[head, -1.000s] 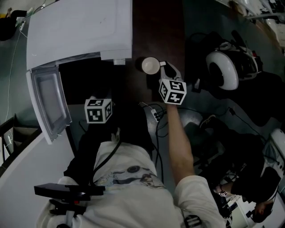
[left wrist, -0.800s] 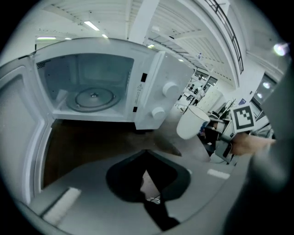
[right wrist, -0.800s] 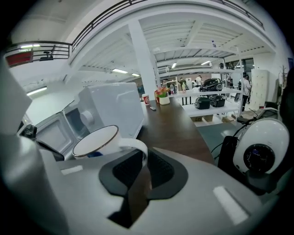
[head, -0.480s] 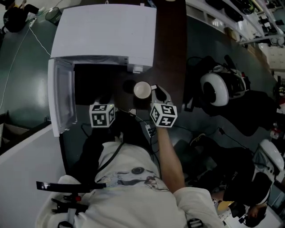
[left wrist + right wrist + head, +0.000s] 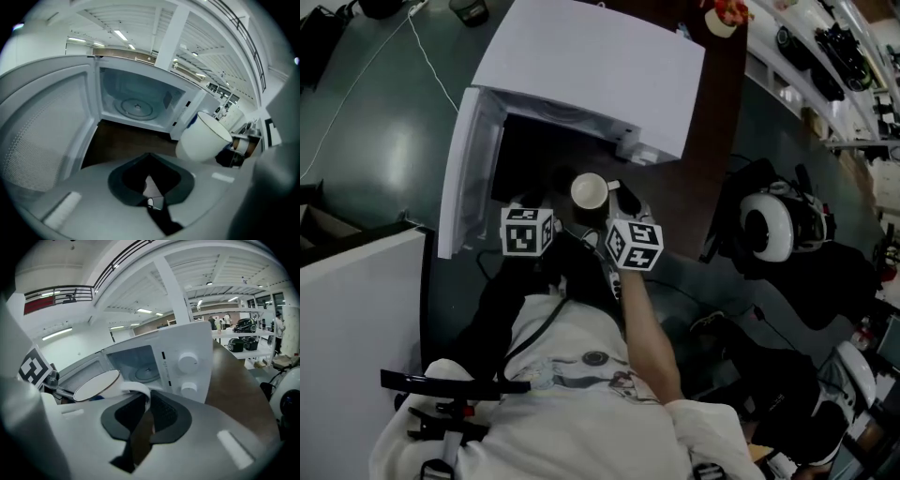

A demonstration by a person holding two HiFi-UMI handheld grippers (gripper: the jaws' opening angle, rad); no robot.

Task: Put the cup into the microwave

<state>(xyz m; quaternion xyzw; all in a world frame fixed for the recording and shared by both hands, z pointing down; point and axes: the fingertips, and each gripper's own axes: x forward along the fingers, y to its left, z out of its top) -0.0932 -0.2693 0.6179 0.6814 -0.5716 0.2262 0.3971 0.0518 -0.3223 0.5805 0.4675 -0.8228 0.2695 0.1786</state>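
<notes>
Right hand-held gripper [image 5: 147,401] is clamped on the white ceramic cup [image 5: 96,384] by its handle only; cup could be pivoted loose if knocked on the open white microwave [image 5: 187,350] ahead.

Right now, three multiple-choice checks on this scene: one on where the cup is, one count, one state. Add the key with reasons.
1. Where is the cup?
A) held just in front of the open microwave
B) on the microwave's roof
C) inside, on the turntable

2. How many knobs are on the microwave's panel?
A) one
B) four
C) two

3. The microwave door is:
A) shut
B) swung open
C) missing

Key:
1 A: the right claw grips the cup by its handle, outside the cavity.
2 C: the right gripper view shows two round knobs, one above the other.
3 B: the door stands open at the left and the bare turntable is in view.
</notes>
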